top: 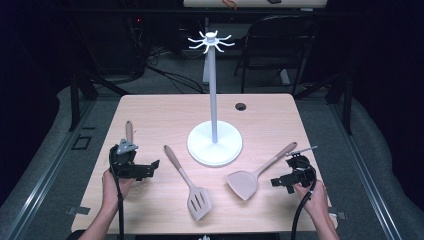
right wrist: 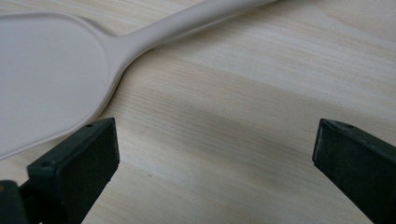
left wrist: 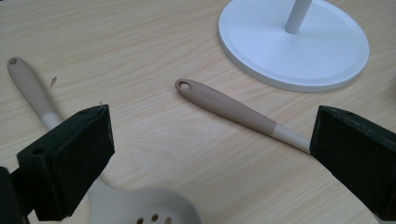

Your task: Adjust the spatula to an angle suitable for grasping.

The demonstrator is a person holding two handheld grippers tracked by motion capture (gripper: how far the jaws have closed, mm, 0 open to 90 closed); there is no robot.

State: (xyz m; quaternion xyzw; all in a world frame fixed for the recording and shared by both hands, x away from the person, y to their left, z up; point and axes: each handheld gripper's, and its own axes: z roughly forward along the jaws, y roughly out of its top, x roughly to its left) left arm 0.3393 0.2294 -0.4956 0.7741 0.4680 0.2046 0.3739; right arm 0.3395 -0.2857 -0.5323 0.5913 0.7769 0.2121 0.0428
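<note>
Three utensils flat on counter | slotted spatula, solid turner, perforated spoon | hanging rack bare, nothing hung | left gripper, right gripper: jaws wide, empty

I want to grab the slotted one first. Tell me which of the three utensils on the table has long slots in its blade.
The slotted turner in the middle, before the stand's base. The spatula at right has a solid blade; the spoon at left has round holes.

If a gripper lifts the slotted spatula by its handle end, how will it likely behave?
The slotted spatula probably hangs head-down: its wide head sits far from the handle end. It looks light, being thin and slotted. The smooth, rounded handle may twist between the fingers.
</note>
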